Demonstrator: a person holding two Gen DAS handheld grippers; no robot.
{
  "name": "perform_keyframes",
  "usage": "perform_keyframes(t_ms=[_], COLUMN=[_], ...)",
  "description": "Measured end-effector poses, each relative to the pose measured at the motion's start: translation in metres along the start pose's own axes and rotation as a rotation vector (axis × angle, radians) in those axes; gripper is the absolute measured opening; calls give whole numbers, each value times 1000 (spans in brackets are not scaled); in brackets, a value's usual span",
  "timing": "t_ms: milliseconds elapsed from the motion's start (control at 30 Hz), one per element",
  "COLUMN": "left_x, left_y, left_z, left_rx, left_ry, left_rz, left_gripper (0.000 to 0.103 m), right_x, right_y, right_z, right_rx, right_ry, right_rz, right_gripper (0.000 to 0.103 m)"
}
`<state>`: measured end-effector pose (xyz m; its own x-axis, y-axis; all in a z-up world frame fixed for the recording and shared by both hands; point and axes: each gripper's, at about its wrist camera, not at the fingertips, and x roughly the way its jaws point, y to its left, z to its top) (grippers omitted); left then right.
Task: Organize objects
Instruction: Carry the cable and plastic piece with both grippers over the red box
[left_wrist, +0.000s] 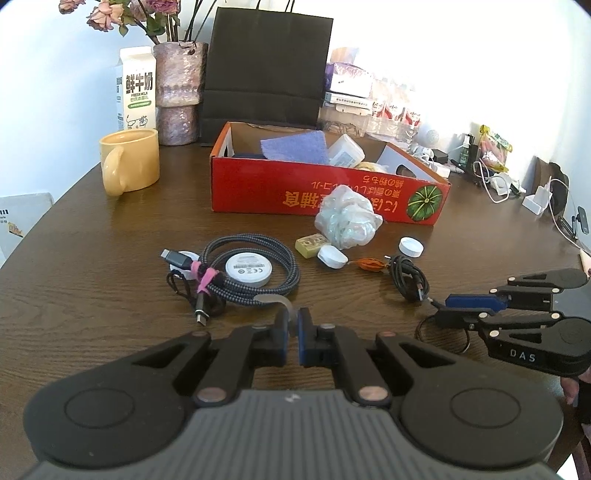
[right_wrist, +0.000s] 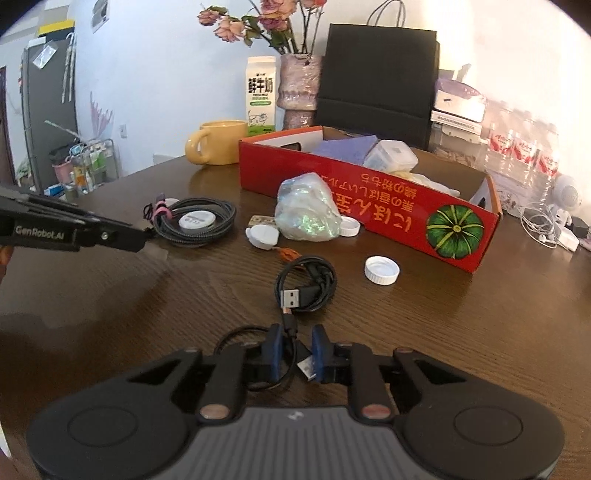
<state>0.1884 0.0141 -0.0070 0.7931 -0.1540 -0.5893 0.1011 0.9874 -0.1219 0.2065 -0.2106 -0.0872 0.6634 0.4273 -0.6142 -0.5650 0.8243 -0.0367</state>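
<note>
My left gripper (left_wrist: 294, 325) is shut on a thin, curved translucent strip (left_wrist: 273, 300), held just above the table near a coiled braided cable (left_wrist: 251, 269) with a white round puck inside it. From the right wrist view, the left gripper (right_wrist: 146, 236) comes in from the left with the clear strip (right_wrist: 157, 253) at its tip. My right gripper (right_wrist: 297, 354) is shut on the loose end of a thin black USB cable (right_wrist: 310, 284); the cord and a small plug fill the gap between the pads. The right gripper (left_wrist: 443, 309) also shows at the right edge.
A red cardboard box (left_wrist: 314, 184) with items inside stands behind. In front of it lie a crumpled plastic bag (left_wrist: 347, 221), a white cap (left_wrist: 410, 246), a white case (left_wrist: 331, 256) and an orange bit (left_wrist: 369, 264). A yellow mug (left_wrist: 129, 162), milk carton, vase and black paper bag stand at the back.
</note>
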Motion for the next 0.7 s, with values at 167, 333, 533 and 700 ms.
perform_keyframes(t_ms=[167, 333, 533, 700], left_x=[-1, -5, -4, 3], left_y=[-4, -8, -19, -26], left_z=[1, 10, 35, 63], left_rx=[3, 8, 31, 46], left_ry=[-9, -38, -101, -160], left_rz=[-13, -24, -50, -65], left_gripper=[6, 6, 6, 6], right_x=[-10, -18, -25, -24], right_y=[-2, -6, -12, -21], right_z=[1, 9, 34, 64], right_rx=[23, 34, 36, 26], right_ry=[-41, -82, -156, -215], right_rz=[-11, -31, -48, -62], right_gripper=[16, 16, 16, 16])
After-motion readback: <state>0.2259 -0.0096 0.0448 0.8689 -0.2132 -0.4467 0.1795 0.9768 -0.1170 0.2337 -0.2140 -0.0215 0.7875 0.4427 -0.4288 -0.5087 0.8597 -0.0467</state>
